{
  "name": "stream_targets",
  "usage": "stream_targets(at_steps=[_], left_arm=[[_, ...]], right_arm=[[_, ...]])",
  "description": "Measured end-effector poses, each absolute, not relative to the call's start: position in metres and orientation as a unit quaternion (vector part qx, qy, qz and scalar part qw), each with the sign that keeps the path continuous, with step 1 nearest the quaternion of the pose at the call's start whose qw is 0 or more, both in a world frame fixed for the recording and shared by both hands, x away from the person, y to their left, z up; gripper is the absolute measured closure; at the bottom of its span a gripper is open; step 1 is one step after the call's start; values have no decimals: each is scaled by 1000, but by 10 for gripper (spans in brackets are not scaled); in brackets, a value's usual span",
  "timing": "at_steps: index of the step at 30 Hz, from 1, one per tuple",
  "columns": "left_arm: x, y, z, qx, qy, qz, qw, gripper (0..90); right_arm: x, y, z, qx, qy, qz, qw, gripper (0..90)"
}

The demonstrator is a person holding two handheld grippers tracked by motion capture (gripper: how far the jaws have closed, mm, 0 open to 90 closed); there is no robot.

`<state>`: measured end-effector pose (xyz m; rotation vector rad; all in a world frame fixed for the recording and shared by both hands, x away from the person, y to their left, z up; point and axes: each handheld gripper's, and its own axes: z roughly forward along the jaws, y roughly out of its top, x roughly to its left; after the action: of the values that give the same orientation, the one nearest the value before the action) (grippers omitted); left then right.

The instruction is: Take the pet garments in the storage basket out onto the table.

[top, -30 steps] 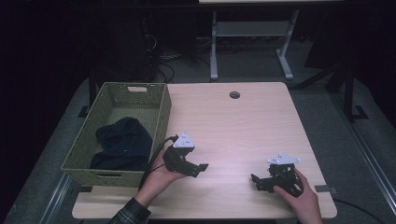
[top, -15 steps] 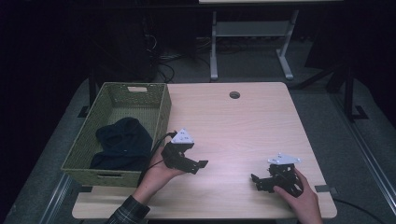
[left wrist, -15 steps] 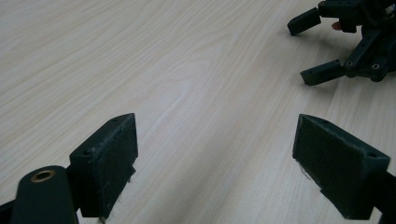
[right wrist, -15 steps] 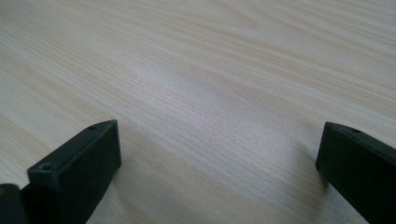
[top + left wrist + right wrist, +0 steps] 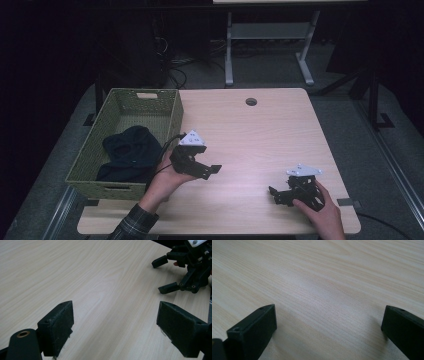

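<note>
Pale wood of the table [image 5: 260, 135] lies bare under both tools, and the one change I can read over the last second is small: my left gripper [image 5: 207, 171] has drifted a little up and toward the basket [image 5: 172, 117], while the right gripper [image 5: 277, 194] has stayed put near the front edge. I take that as the start of a reach for the dark cloth [image 5: 131, 150], which sits bunched inside the basket, toward its front half and well apart from both tools.

Left hand [image 5: 167, 177] cups its gripper from below, tilted so the jaws point rightward across the table, just beside the basket's near corner. In the left gripper view the left gripper [image 5: 115, 332] stands released, wide apart with nothing between the pads but wood, and the right gripper [image 5: 170, 275] shows farther off, also spread. In the right gripper view the right gripper [image 5: 328, 332] is likewise released and empty, low over the wood. Right hand [image 5: 320, 210] rests at the table's front edge, wrapped around the tool's back
</note>
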<state>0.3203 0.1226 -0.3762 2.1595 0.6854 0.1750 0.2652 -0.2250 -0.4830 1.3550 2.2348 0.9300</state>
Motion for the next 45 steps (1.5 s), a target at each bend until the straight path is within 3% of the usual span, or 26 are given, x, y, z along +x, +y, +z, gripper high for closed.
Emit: stream_targets(at_steps=[22, 45], left_arm=[[341, 152, -342, 846, 298, 88, 433, 139], [354, 203, -331, 832, 327, 119, 431, 138]], right_arm=[[265, -225, -483, 481, 792, 330, 183, 0], [265, -225, -483, 480, 792, 330, 183, 0]])
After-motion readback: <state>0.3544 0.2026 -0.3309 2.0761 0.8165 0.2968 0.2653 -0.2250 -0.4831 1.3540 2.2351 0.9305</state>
